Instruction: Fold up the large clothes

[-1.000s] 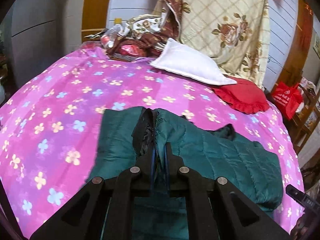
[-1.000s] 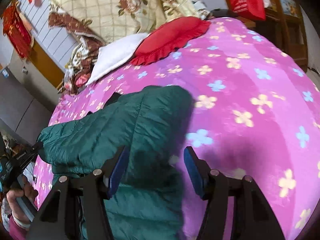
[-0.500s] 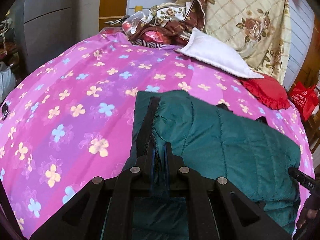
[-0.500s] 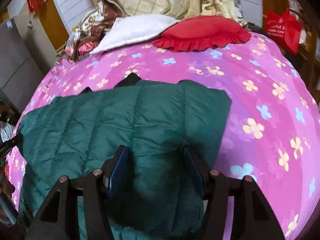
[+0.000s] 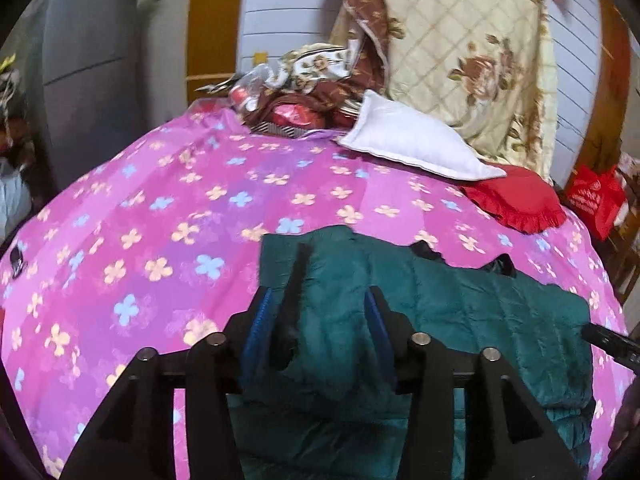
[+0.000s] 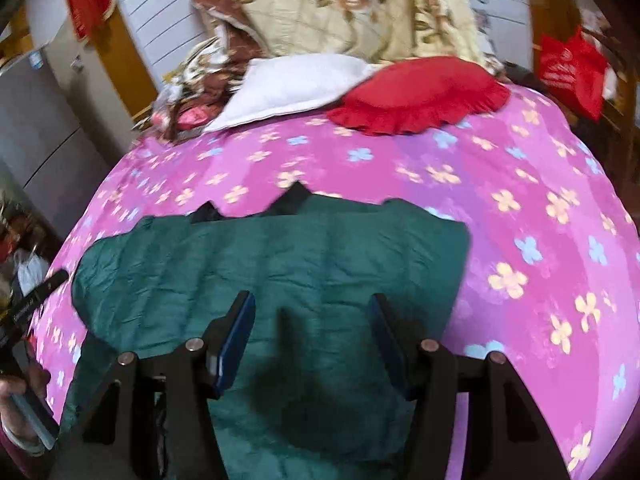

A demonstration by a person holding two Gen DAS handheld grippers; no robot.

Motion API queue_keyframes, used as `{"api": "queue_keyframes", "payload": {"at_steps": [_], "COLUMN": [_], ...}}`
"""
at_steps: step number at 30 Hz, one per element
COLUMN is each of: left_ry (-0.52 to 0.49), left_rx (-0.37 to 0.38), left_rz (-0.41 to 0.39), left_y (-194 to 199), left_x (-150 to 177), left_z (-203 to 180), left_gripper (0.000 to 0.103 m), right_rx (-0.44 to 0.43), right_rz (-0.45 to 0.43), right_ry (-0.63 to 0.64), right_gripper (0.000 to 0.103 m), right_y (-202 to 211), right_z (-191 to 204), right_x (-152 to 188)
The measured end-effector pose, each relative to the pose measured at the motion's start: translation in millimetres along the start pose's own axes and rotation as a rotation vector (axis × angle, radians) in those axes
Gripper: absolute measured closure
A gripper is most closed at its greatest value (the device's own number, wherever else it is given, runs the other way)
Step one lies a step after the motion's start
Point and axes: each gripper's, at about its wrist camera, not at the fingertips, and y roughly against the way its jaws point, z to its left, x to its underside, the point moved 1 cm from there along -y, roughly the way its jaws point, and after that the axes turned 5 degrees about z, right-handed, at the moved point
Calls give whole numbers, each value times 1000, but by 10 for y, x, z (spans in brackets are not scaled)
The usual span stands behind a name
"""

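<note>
The dark green quilted padded jacket (image 5: pixel 460 304) lies on the near part of the bed, flat on the pink bedcover with yellow and blue flowers (image 5: pixel 160 216), and it already looks folded over into a broad, rather even rectangle; two small black pieces of lining show at its far edge. I judge that at least one fold is done, and that the jacket is still too wide, so a further fold and some smoothing are probably left. At its left end a thicker fold with a dark zipper edge stands up a little. The left tool (image 5: pixel 316 320) is around this fold: its jaws have just been opening, the blue pads stand apart on both sides of the cloth and do not press it, so the fold seems to be released. The right tool (image 6: pixel 310 332) hangs over the middle of the jacket with its jaws apart and nothing between them. At the far side of the bed lie a white pillow (image 5: pixel 412 144) and, touching it on the right, a red cushion with a ruffled edge (image 5: pixel 516 200); behind them leans a cream quilted blanket with brown roses (image 5: pixel 468 52). A red shopping bag (image 5: pixel 596 200) stands beside the bed at the right; what is in it I cannot tell. No other container is visible.
</note>
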Motion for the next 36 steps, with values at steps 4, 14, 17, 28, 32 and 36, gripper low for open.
{"api": "queue_keyframes", "payload": {"at_steps": [4, 14, 17, 28, 32, 36], "left_ry": [-44, -53, -68, -53, -68, -81], "left_rx": [-40, -93, -109, -102, -107, -115], "left_rz": [66, 140, 149, 155, 148, 140], "left_y": [-265, -789, -819, -828, -837, -842], "left_x": [56, 165, 167, 158, 176, 189], "left_z": [-159, -174, -199, -184, -211, -221], "left_gripper": [74, 74, 74, 74, 74, 73], "right_rx": [0, 99, 106, 77, 87, 100], "right_rz": [31, 83, 91, 16, 73, 92], "right_ry": [49, 111, 102, 108, 75, 63], "right_gripper": [41, 41, 41, 41, 41, 41], "right_y": [-222, -810, -835, 13, -130, -346], "right_z": [229, 359, 353, 279, 107, 60], "right_x": [-26, -51, -99, 269, 385, 459]}}
